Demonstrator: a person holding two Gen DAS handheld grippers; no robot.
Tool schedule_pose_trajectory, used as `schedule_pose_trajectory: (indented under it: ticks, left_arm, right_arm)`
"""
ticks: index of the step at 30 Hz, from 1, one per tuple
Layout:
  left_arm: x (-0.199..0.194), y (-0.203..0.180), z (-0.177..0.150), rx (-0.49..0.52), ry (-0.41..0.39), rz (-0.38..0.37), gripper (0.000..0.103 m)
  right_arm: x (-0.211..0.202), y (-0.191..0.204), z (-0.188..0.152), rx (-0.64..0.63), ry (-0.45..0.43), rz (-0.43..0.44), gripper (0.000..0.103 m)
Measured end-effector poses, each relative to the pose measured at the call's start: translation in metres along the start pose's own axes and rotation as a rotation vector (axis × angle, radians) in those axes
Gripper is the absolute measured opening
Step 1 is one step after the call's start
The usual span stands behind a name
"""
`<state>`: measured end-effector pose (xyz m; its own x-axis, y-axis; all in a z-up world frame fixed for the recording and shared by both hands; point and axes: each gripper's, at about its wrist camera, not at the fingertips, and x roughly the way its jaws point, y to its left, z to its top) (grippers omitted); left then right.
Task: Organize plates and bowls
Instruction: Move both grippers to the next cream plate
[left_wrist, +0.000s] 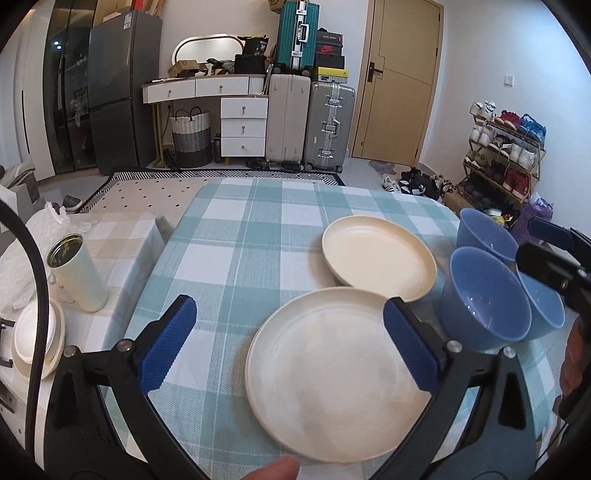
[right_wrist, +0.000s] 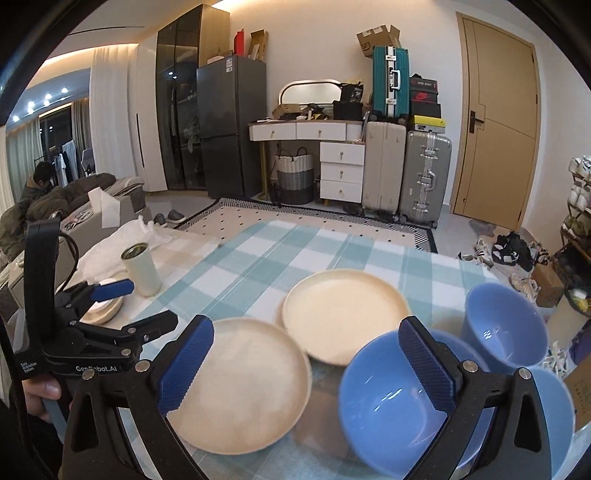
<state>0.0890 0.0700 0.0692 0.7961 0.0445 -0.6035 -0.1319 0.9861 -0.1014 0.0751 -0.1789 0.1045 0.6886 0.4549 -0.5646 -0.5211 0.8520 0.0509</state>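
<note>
Left gripper (left_wrist: 288, 345): jaws standing wide apart, gripping nothing, hovering over the near plate; its right finger is overlapping that plate's rim in the left wrist view.
Right gripper (right_wrist: 306, 365): jaws spread wide, holding nothing, hanging above the gap between the near plate and the near bowl.
Near plate (left_wrist: 325, 373): cream, lying flat on the checked tablecloth (left_wrist: 236, 236), nothing sitting in it.
Near bowl (right_wrist: 384, 402): blue, upright and holding nothing, sitting just right of the near plate.
Third bowl (left_wrist: 545, 308): blue, sitting just behind the near bowl, mostly hidden.
Far plate (left_wrist: 378, 256): cream, nothing resting in it, lying just beyond the near plate; whether the rims are touching I cannot tell.
Far bowl (right_wrist: 504, 332): blue, standing upright behind the other bowls, showing only a bare inside.
Side table items: a white tumbler (left_wrist: 79, 275) standing open; white dishes (left_wrist: 37, 339) sitting stacked near it.
</note>
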Motion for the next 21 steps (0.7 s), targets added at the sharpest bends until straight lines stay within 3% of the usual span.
schedule_pose_trajectory:
  ticks: [10,18,21]
  left_arm:
    - [0.014,-0.034,0.046,0.027,-0.004,-0.04,0.101]
    - [0.029,-0.049,0.07,0.023,0.024,-0.059,0.101]
    - [0.044,-0.051,0.076,0.02,0.044,-0.053,0.101]
  right_arm:
    - [-0.007,-0.059,0.051,0.094,0.018,-0.022,0.102]
    - [-0.009,-0.08,0.103,0.1,0.088,0.013,0.102]
    - [-0.002,-0.081,0.12,0.052,0.091,-0.011,0.102]
